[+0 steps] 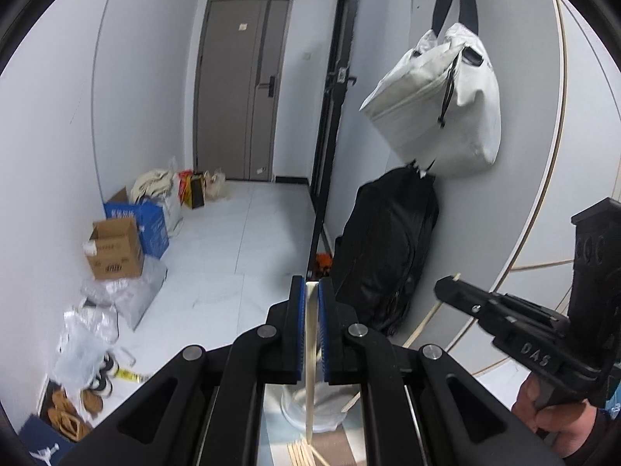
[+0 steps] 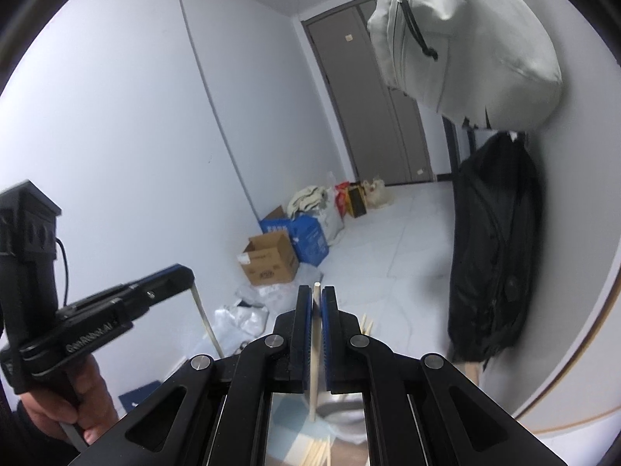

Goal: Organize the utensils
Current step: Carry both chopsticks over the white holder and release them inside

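Note:
In the left wrist view my left gripper (image 1: 309,286) is shut on a pale wooden stick (image 1: 309,369) that hangs straight down between the blue pads. Under it stands a white holder (image 1: 333,404) on a patterned mat, with several loose wooden sticks (image 1: 300,452) lying beside it. At the right of that view my right gripper (image 1: 446,284), held by a hand (image 1: 551,415), grips a second stick (image 1: 421,324). The right wrist view shows my right gripper (image 2: 317,291) shut on its stick (image 2: 315,369) above the white holder (image 2: 345,407) and loose sticks (image 2: 322,454). My left gripper (image 2: 186,272) is at the left with its stick (image 2: 205,320).
A white bag (image 1: 438,105) hangs on the right wall above a black bag (image 1: 388,248). Along the left wall stand a cardboard box (image 1: 114,250), blue bags (image 1: 151,221), plastic bags (image 1: 116,295) and shoes (image 1: 77,407). A grey door (image 1: 240,89) closes the far end.

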